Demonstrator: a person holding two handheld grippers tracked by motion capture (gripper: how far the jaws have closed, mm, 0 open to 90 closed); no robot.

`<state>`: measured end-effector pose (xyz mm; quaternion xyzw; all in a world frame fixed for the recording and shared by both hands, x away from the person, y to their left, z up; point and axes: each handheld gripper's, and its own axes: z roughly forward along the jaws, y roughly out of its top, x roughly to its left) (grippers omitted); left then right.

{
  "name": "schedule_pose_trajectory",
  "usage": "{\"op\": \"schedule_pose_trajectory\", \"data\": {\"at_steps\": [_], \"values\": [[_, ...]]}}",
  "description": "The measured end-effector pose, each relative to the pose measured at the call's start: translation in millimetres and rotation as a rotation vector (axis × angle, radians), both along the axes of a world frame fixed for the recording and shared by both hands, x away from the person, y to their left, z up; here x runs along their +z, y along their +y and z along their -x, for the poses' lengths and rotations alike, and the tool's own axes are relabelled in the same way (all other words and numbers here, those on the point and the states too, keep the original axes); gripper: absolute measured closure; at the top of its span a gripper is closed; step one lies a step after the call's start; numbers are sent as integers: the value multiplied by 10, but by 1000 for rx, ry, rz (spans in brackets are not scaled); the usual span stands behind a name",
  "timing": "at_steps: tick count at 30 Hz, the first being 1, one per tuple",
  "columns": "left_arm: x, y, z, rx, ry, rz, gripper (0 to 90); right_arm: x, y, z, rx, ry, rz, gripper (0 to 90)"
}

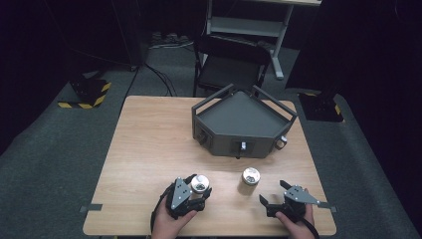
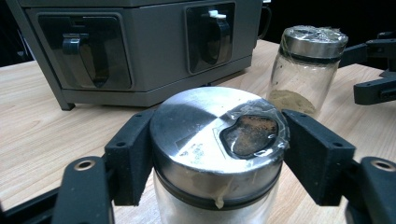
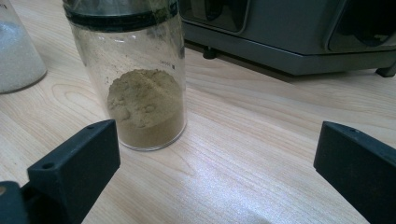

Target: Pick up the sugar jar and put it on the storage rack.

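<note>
Dark grey carpet surrounds a light wooden bench point(image 1: 149, 144), with a folding chair point(image 1: 230, 62) beyond its far edge and a grey angular tray-topped box point(image 1: 242, 122) with dispenser-like recesses standing at the bench's far right.

Near the front edge, left of centre, the left gripper point(image 2: 212, 154) has its jaws pressed against the steel cap of a glass shaker jar point(image 2: 217, 140) holding white granules; the black pads sit on either side of the lid, gripping it. Clear tape covers a pouring hole in the cap.

A second shaker jar point(image 3: 137, 74), part-filled with tan powder, stands upright to the right of the first, near the bench's centre front. The right gripper point(image 3: 217, 163) lies just near of it, jaws wide open and holding nothing; this jar sits ahead and towards the left jaw, apart from both pads.

Both jars look rigid, smooth and breakable, fairly light given how little they contain. The polished cap is likely slippery, and the cap may turn or lift off; the glass body below the cap seems the safer hold.
</note>
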<state>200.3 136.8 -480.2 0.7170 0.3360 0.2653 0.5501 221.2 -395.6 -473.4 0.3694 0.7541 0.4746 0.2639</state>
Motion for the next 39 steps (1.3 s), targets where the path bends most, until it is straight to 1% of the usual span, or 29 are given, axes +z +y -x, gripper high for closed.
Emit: {"op": "schedule_pose_trajectory", "data": {"at_steps": [1,2,4,17,25,28,32,39], "values": [[0,0,0,0,0,0,324,0,-1,0,0,1,-1,4],[-8,13,1,2,3,12,339,1,-2,0,-1,2,-2,3],[-12,21,-2,1,6,20,346,0,-5,1,-1,2,-3,3],[-3,-5,17,11,2,15,351,3,-18,-7,-2,9,-10,3],[3,-10,13,17,3,18,351,10,-23,-15,-4,16,-10,3],[12,4,5,16,3,35,351,19,-21,-18,-7,20,-3,3],[39,-1,10,16,-6,33,351,23,-23,-21,-9,23,-2,4],[127,-4,-7,16,-23,42,351,69,27,-33,-15,40,40,4]]}}
